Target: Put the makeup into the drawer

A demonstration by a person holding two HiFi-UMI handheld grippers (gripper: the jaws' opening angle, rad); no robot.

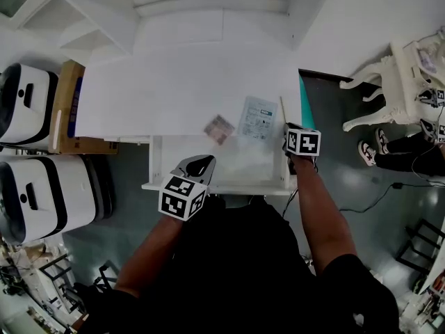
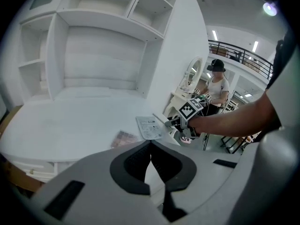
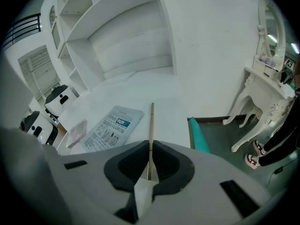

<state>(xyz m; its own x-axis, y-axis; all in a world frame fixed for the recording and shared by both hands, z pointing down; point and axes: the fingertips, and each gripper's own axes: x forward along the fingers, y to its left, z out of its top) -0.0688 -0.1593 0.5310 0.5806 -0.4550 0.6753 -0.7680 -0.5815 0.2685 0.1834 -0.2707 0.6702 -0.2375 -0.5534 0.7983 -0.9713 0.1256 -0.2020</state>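
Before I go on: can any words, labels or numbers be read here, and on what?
Pale blue-and-white printed sachet on the white desk: lines of print and a blue label, too small to read.
Small pinkish-brown flat packet: no text can be made out.
Black-and-white square markers on the gripper cubes: patterns, no words.
Nothing is readable anywhere.

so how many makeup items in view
3: slim pencil in the right gripper, white printed sachet beside it on the desk, small pinkish packet left of that. Drawer may hide more.
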